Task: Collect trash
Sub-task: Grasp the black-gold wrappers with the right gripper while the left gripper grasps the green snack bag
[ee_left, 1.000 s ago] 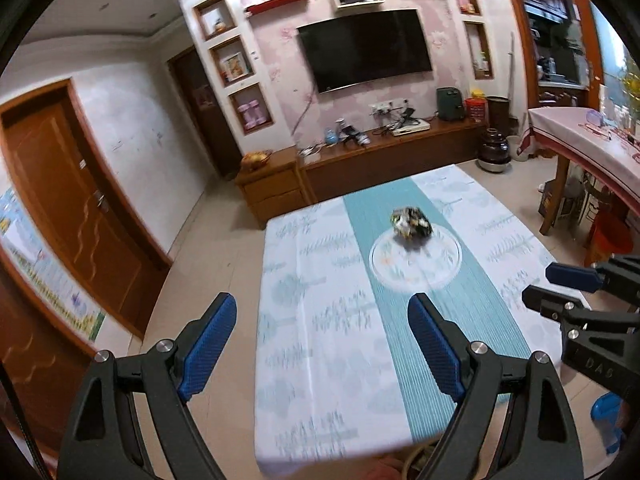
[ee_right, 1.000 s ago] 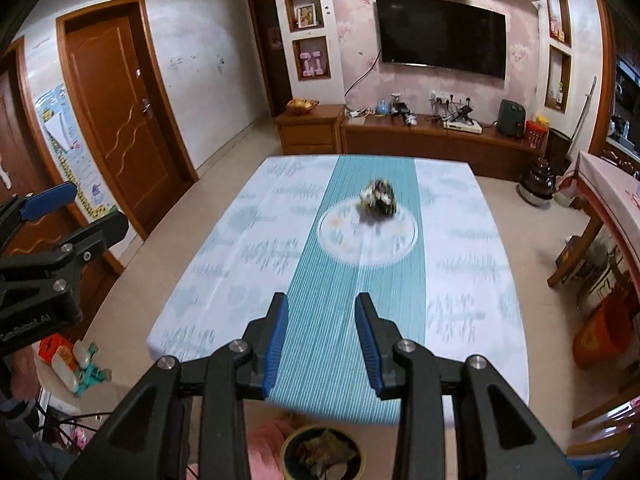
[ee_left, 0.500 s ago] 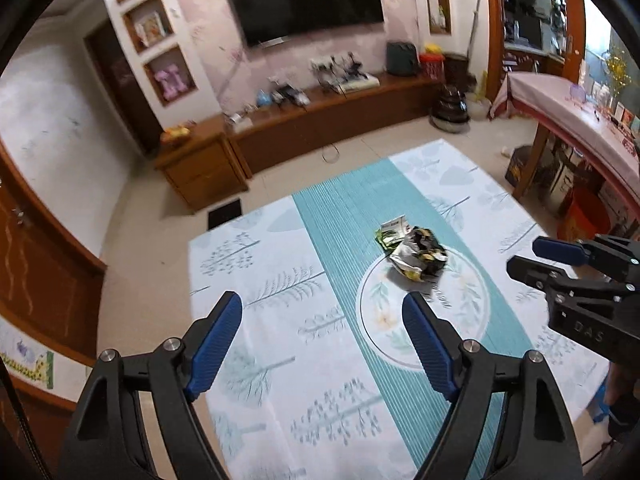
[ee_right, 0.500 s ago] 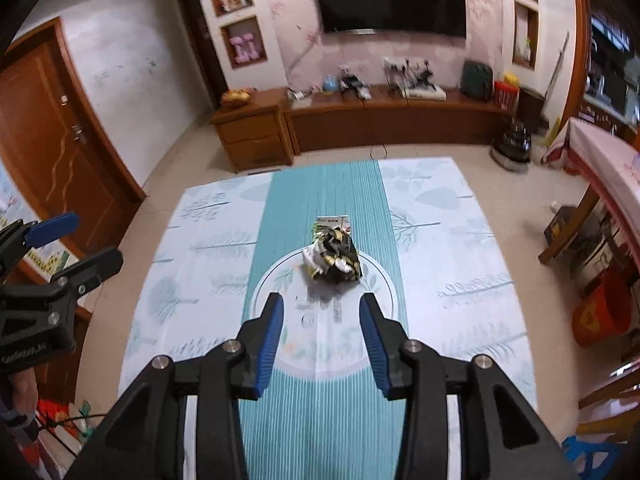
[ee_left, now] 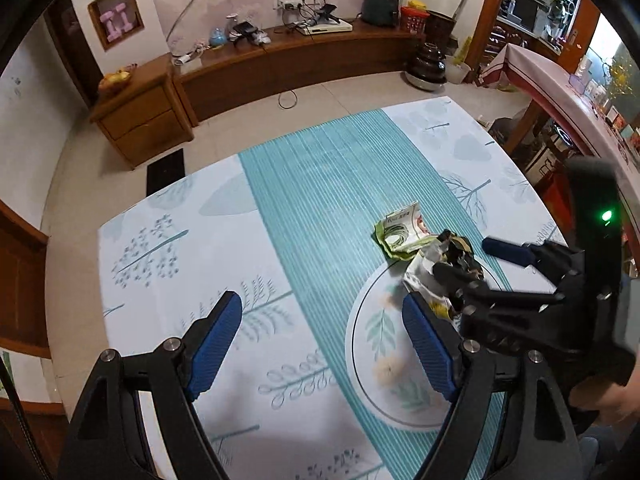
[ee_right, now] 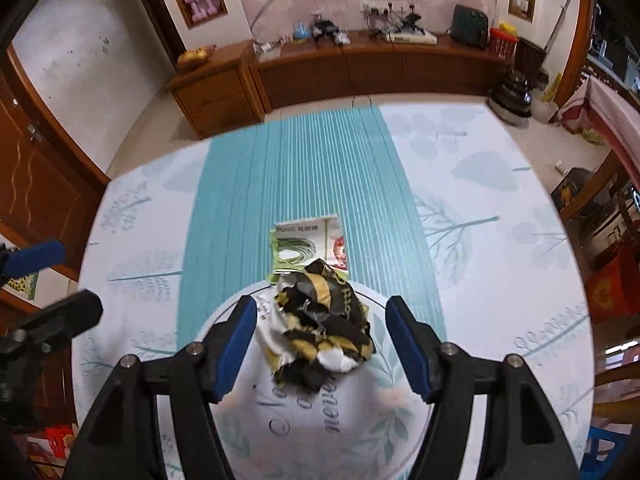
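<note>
A crumpled black, gold and white wrapper lies on the table's white round print. A flat green and white snack packet lies just behind it on the teal stripe. My right gripper is open, with its blue pads on either side of the crumpled wrapper, not touching it. In the left wrist view the right gripper reaches over the wrapper, with the green packet beyond. My left gripper is open and empty over the cloth, left of the trash.
The table carries a white cloth with leaf prints and a teal stripe. A wooden TV cabinet stands beyond the far edge. A second table and red bins stand at the right. A wooden door is at the left.
Both grippers have moved forward and down over the table toward the trash. My right gripper has opened wider and now straddles the crumpled wrapper.
</note>
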`<action>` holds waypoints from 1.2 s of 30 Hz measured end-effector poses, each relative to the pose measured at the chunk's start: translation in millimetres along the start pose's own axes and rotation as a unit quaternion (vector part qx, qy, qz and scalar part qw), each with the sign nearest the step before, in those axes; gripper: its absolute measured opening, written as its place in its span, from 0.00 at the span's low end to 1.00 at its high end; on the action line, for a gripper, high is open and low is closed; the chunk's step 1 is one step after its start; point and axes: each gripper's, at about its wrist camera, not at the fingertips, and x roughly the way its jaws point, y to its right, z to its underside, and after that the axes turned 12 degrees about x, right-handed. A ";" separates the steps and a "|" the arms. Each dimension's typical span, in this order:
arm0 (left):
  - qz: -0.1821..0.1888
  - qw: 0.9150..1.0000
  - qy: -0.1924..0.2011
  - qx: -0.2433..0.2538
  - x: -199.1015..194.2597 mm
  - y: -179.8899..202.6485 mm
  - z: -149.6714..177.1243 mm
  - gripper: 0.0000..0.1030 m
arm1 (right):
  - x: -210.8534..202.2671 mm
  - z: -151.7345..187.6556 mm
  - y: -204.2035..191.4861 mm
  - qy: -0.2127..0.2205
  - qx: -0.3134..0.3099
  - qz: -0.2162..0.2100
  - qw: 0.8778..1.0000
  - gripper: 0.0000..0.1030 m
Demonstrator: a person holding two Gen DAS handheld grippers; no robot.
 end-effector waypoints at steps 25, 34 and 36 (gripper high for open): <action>0.089 0.982 -0.076 0.146 105.8 57.4 -72.8 0.79 | -5.8 -4.0 91.8 0.033 0.138 -0.011 0.990 0.46; 0.059 0.959 -0.098 0.260 132.6 99.5 -76.1 0.79 | 0.1 -5.6 106.0 0.042 0.164 -0.020 0.985 0.44; 0.054 0.955 -0.102 0.274 135.8 106.2 -74.8 0.79 | 0.4 -5.6 106.7 0.044 0.167 -0.022 0.985 0.44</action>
